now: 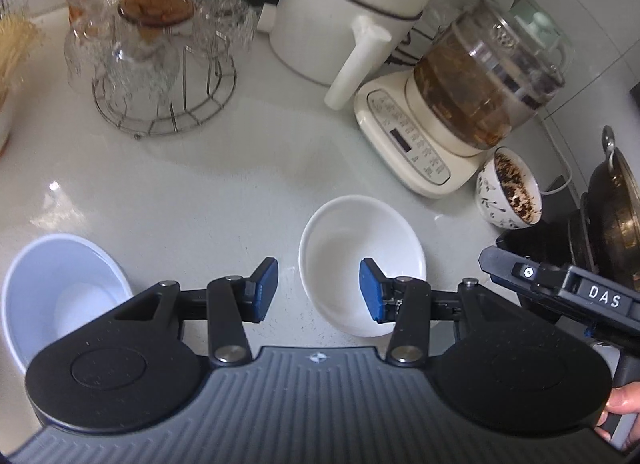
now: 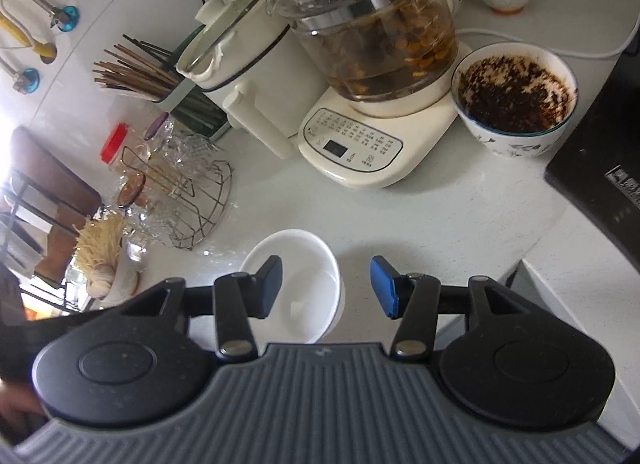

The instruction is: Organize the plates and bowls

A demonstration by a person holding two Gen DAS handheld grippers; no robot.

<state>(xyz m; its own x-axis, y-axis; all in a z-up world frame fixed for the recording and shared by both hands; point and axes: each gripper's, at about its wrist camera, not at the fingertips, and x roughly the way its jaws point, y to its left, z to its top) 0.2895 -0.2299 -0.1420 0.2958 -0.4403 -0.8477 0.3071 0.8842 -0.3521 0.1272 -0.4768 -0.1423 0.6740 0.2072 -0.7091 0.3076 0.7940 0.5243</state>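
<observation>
A small white bowl (image 1: 352, 240) sits empty on the pale counter (image 1: 224, 192). My left gripper (image 1: 318, 290) hovers open just above it. The bowl's left rim lies between the jaws, and the right blue pad (image 1: 370, 290) is over the bowl's inside. A second, larger bluish-white bowl (image 1: 60, 292) stands at the lower left. In the right wrist view the same small bowl (image 2: 304, 284) lies under my open right gripper (image 2: 326, 288). Its right rim is between the jaws and the left pad (image 2: 272, 284) is over the inside. Neither gripper holds anything.
A cream kettle base with a glass pot (image 1: 472, 80), a white pot with a handle (image 1: 340, 16) and a wire rack of glasses (image 1: 160, 76) stand behind. A patterned bowl of dark bits (image 2: 512, 100), a dark wok (image 1: 616, 216) and a black cooktop (image 2: 600, 168) crowd the right.
</observation>
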